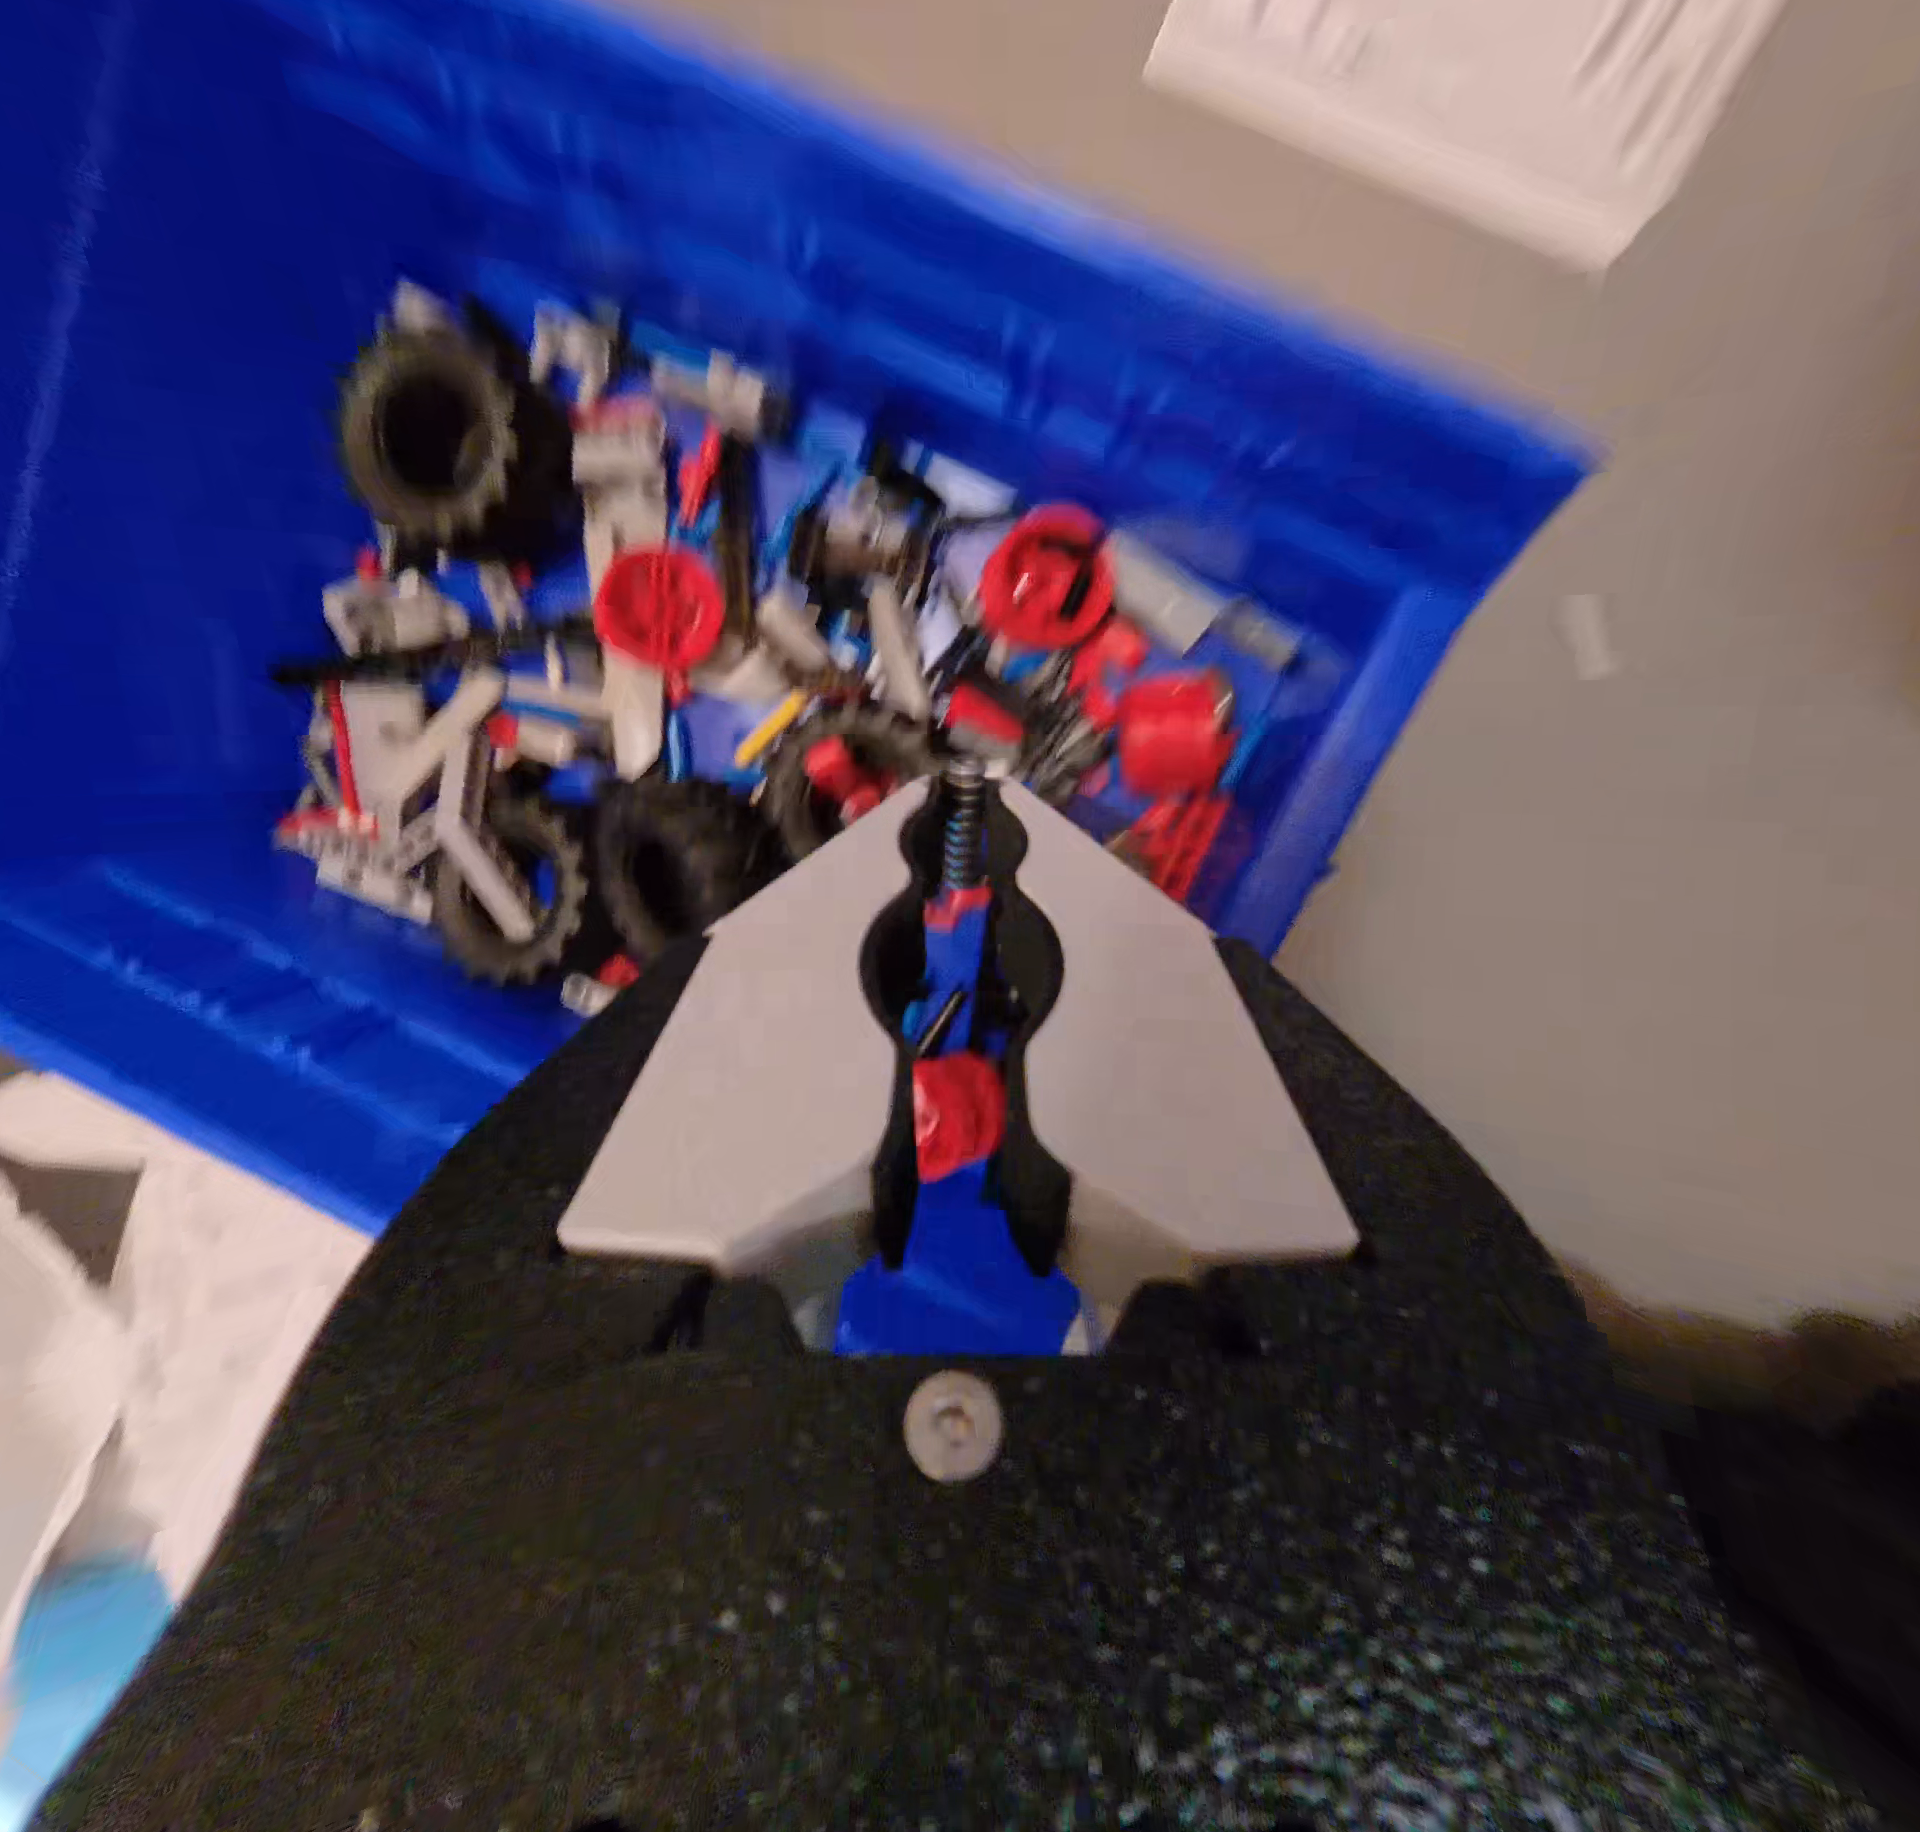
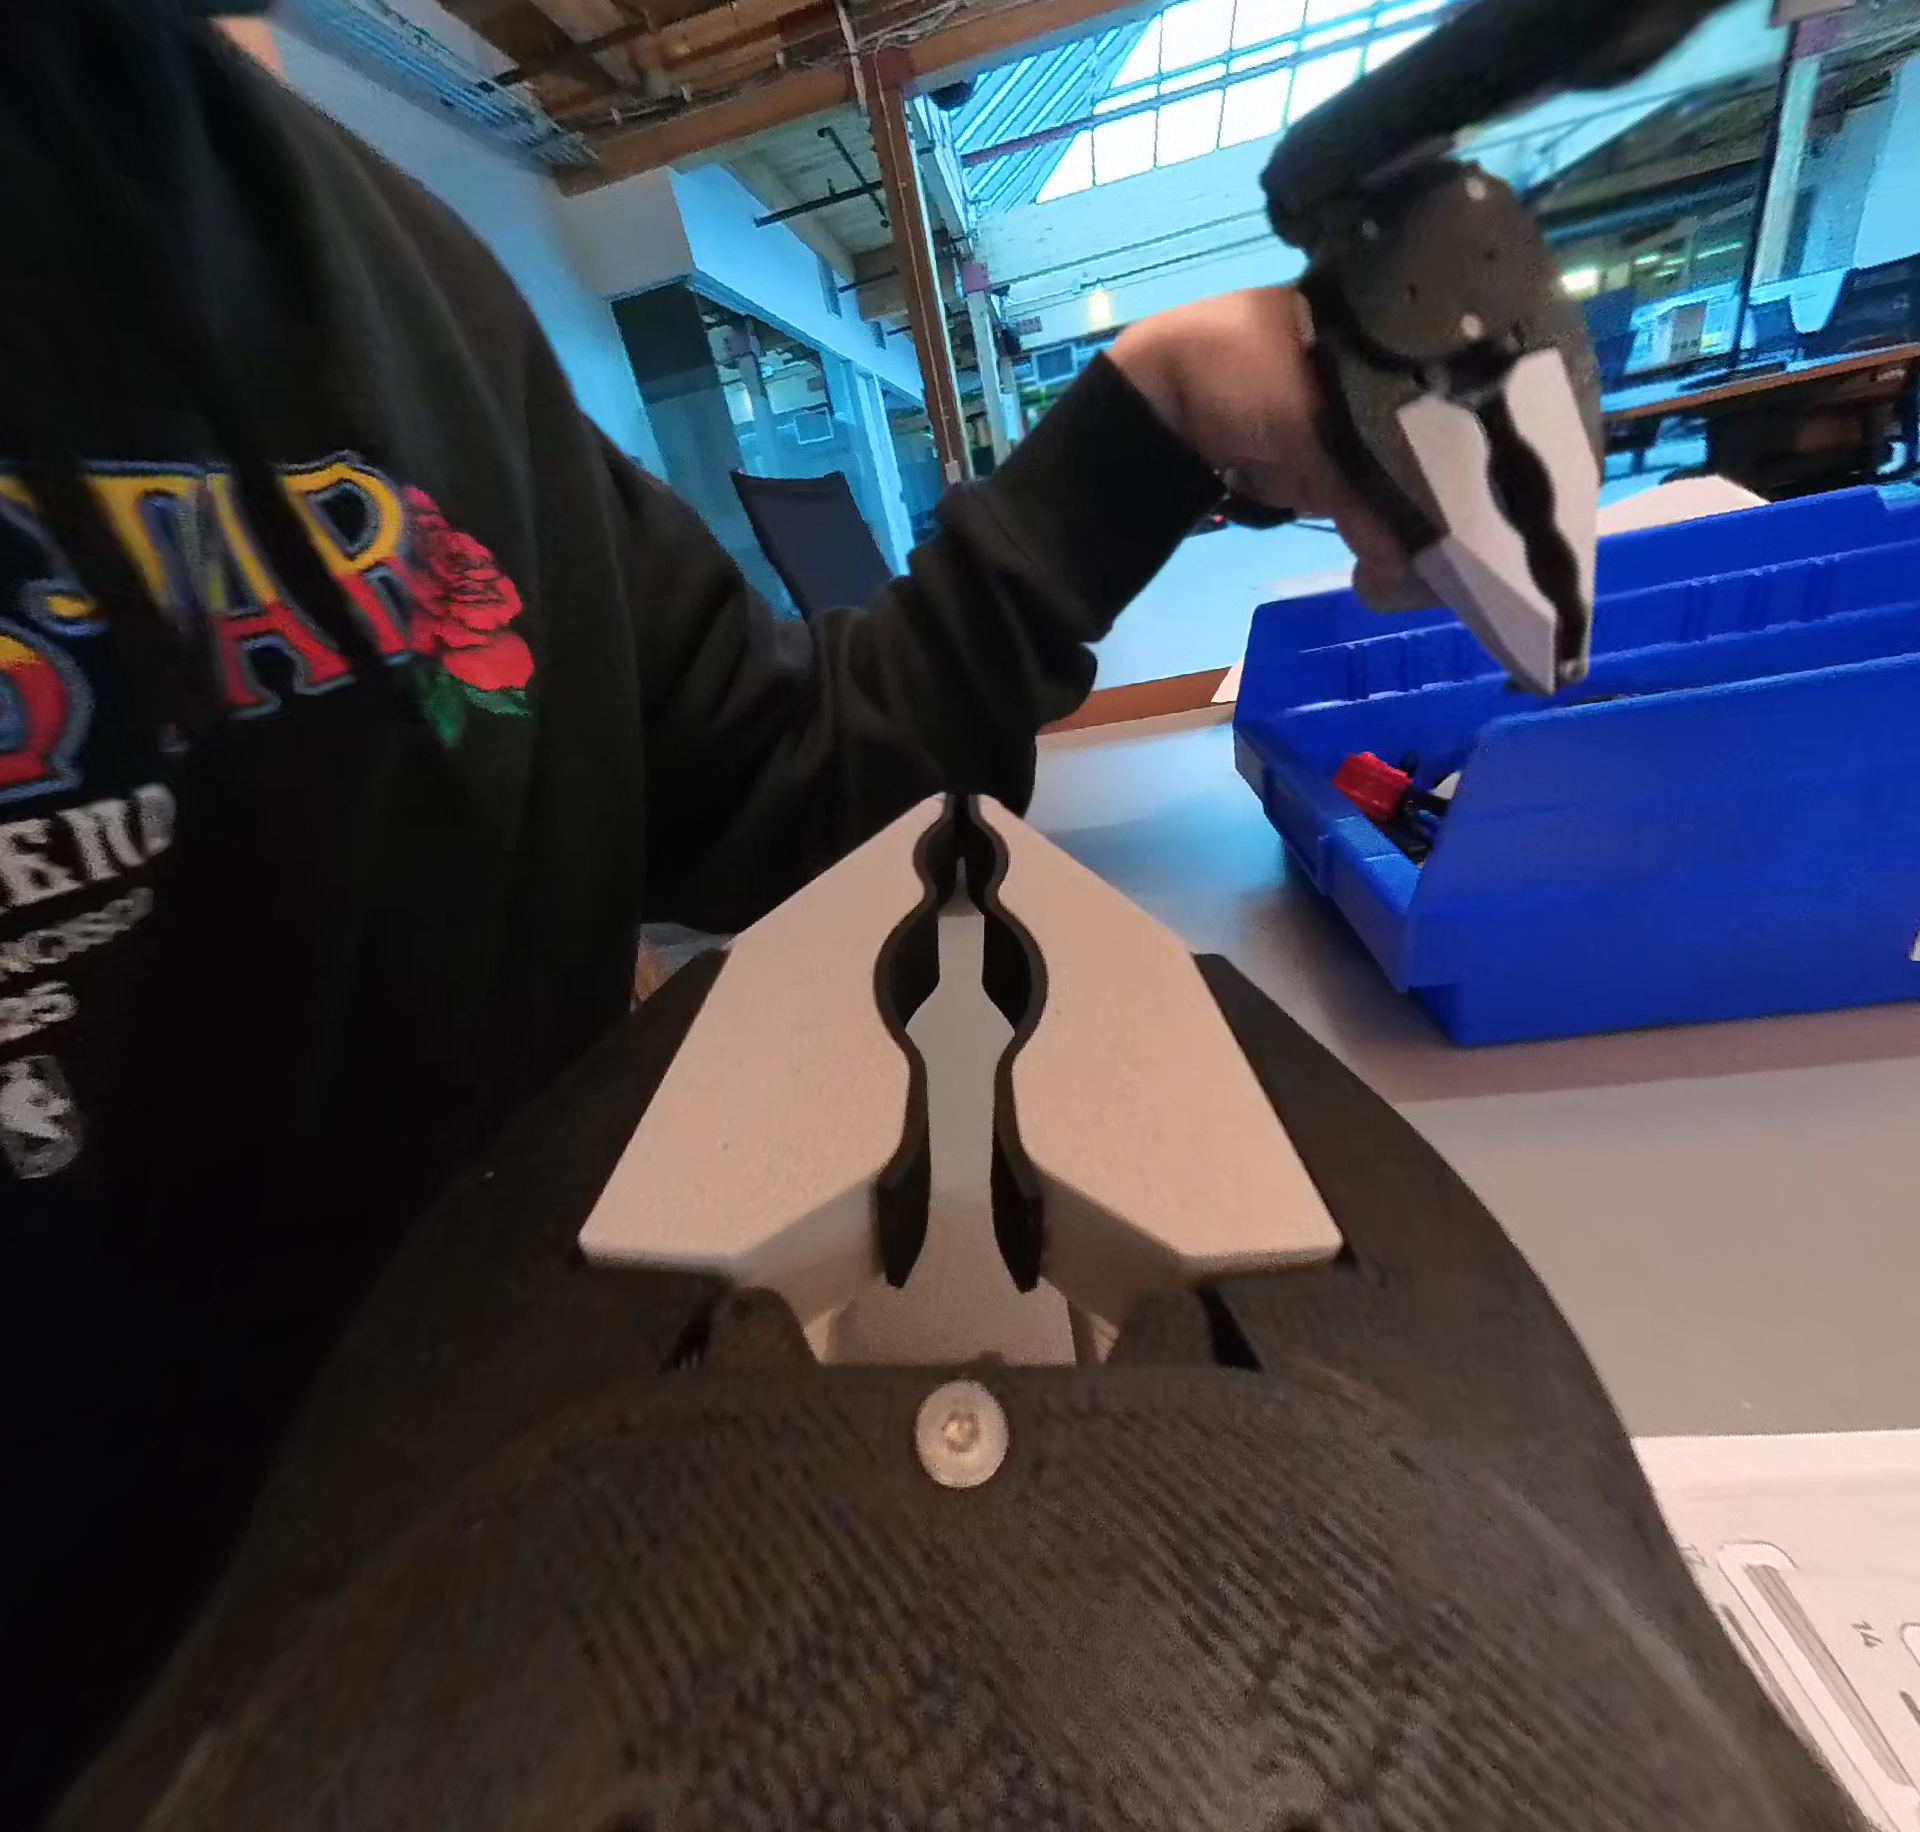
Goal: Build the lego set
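Hovering over the blue bin (image 1: pixel 156 328), the left gripper (image 1: pixel 961 795) is pinching a small spring-tipped piece (image 1: pixel 964 826) between nearly closed fingers; the blurred lego pieces (image 1: pixel 665 639), tyres and red wheels among them, are lying heaped inside the bin.

Pointing toward a person's dark sweatshirt (image 2: pixel 312 743), the right gripper (image 2: pixel 961 816) is sitting almost closed, holding nothing, while the bin (image 2: pixel 1662 868) is standing on the grey table (image 2: pixel 1558 1211) beneath the left gripper (image 2: pixel 1548 681).

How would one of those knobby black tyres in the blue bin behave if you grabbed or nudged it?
The black tyre is round, so it would probably roll if set on its tread. Its hollow middle suggests lightness, and its lugs should give fingers grip. It is likely soft rubber, though blur hides detail.
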A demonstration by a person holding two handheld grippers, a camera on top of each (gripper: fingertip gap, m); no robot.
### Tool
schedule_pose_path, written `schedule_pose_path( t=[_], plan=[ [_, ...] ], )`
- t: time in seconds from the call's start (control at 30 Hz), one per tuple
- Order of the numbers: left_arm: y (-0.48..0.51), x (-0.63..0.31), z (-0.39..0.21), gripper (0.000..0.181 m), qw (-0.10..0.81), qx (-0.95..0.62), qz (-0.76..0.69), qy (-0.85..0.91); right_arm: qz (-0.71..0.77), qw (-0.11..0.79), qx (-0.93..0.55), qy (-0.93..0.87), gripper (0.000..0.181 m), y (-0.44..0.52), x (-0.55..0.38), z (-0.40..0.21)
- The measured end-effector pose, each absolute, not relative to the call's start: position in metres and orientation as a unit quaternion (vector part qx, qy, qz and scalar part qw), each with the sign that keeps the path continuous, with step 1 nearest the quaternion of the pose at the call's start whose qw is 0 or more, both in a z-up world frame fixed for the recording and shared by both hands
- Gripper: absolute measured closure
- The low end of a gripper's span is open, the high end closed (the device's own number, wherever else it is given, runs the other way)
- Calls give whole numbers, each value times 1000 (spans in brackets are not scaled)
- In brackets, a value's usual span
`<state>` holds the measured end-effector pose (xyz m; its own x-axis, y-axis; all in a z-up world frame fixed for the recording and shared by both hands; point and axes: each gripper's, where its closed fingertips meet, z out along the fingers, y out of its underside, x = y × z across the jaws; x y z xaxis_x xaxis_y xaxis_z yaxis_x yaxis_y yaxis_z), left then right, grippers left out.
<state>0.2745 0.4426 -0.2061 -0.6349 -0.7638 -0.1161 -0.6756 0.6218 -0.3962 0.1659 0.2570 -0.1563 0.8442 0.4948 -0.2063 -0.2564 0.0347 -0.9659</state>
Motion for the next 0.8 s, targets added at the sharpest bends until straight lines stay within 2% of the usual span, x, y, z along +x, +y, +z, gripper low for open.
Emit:
schedule_pose_path(
  t=[0.3,0.5,0.6,0.8],
  plan=[
    [301,267,-109,176,198,-314,-444,815,72,723,-688,0,171,231,197,-133],
    [177,246,-92,177,141,-290,-652,687,-105,706,-698,56,164,165,231,-125],
    [132,242,-101,177,96,-306,-716,620,-183,693,-695,61,153,136,236,-125],
    [80,230,-105,177,19,-325,-789,520,-247,676,-690,75,156,96,240,-134]
  ],
)
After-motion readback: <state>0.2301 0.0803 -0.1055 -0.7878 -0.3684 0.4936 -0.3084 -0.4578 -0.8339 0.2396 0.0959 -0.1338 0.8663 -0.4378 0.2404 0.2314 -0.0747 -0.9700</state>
